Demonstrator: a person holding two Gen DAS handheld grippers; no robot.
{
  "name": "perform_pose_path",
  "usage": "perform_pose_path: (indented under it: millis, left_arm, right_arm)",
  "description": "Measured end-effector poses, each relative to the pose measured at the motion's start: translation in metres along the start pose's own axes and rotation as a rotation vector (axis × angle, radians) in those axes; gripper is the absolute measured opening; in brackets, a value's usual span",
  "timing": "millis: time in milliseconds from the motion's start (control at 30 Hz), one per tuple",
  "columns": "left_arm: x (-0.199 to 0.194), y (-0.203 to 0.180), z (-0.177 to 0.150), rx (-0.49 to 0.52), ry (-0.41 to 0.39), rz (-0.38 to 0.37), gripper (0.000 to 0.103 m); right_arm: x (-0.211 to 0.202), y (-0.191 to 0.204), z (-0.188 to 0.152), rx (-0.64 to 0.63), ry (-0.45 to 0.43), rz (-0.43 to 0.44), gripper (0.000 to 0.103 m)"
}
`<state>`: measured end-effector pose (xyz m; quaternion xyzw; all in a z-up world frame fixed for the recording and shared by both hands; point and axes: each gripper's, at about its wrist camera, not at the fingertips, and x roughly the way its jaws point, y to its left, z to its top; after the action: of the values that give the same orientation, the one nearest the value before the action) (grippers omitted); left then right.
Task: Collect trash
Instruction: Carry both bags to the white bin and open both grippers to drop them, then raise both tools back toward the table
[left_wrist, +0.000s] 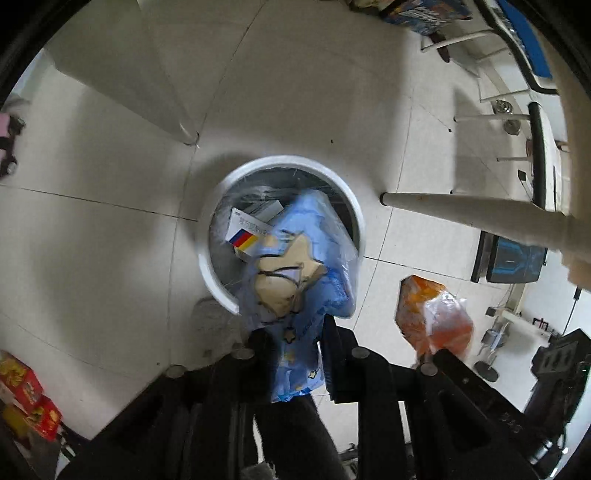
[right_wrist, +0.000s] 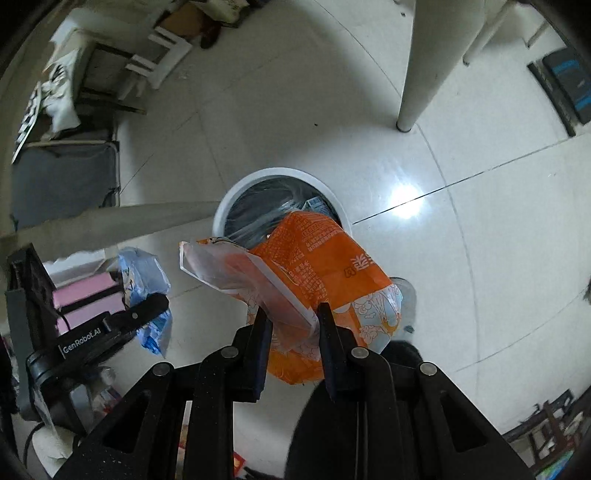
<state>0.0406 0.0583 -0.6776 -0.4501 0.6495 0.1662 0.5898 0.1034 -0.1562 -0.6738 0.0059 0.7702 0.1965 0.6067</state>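
From the left wrist camera, the left gripper (left_wrist: 295, 354) is pointing down at a round white bin (left_wrist: 355, 206) standing on the pale tiled floor (left_wrist: 92, 221). A blue wrapper (left_wrist: 299, 291) with a cream picture and little stars is hanging between the two black fingers (left_wrist: 334, 354). The fingers are standing a small way apart, and I cannot tell if they are still squeezing the wrapper. The top of the wrapper is reaching over the near edge of the bin. Inside the bin a white box (left_wrist: 245, 236) with red, yellow and blue stripes is lying in a clear liner. To the right, an orange wrapper (left_wrist: 432, 310) is showing near a white table leg (left_wrist: 461, 212).

From the right wrist camera, the right gripper (right_wrist: 291, 325) is pinching the orange wrapper (right_wrist: 321, 266) tight, with the fingers (right_wrist: 327, 332) pressing on its clear sealed edge. The wrapper is sticking up over the near rim of the same bin (right_wrist: 236, 192), partly covering the opening. The floor (right_wrist: 480, 258) is shining with a bright spot. On the left side the left gripper (right_wrist: 147, 306) is showing with the blue wrapper (right_wrist: 144, 269) beside it. A table leg (right_wrist: 421, 74) is standing behind the bin.
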Motion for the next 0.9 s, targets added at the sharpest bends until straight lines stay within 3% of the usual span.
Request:
perform_pose_path:
  millis: [33, 100, 233, 300, 367, 400, 433, 600, 767, 900]
  left_arm:
    - [0.009, 0.003, 0.005, -0.001, 0.002, -0.001, 0.032]
    - [0.019, 0.008, 0.010, -0.002, 0.003, -0.010, 0.064]
    - [0.024, 0.014, 0.014, -0.002, -0.001, 0.001, 0.075]
    - [0.020, 0.014, 0.011, 0.005, -0.010, 0.033, 0.098]
    - [0.015, 0.018, 0.008, 0.013, -0.024, 0.053, 0.098]
    - [0.011, 0.020, 0.006, 0.016, -0.037, 0.065, 0.098]
    - [0.006, 0.021, 0.003, 0.020, -0.049, 0.078, 0.098]
    - [-0.017, 0.022, -0.013, 0.077, -0.125, 0.202, 0.098]
    - [-0.037, 0.014, -0.037, 0.134, -0.189, 0.297, 0.098]
    - [-0.055, 0.009, -0.054, 0.144, -0.198, 0.307, 0.098]
  right_arm:
    - [0.012, -0.003, 0.005, 0.009, 0.002, 0.007, 0.025]
    - [0.032, -0.007, 0.013, 0.021, 0.013, 0.018, 0.025]
    - [0.071, -0.005, 0.029, 0.013, 0.056, 0.052, 0.027]
    - [0.084, -0.006, 0.031, 0.013, 0.076, 0.073, 0.030]
    - [0.092, -0.006, 0.031, 0.014, 0.093, 0.074, 0.043]
    - [0.096, -0.006, 0.033, 0.015, 0.102, 0.079, 0.058]
    - [0.098, -0.009, 0.032, 0.017, 0.102, 0.091, 0.066]
    - [0.090, -0.007, 0.026, -0.029, 0.071, 0.041, 0.095]
    - [0.057, 0.001, 0.016, -0.137, 0.008, -0.090, 0.098]
    - [0.024, 0.016, 0.003, -0.214, -0.040, -0.181, 0.098]
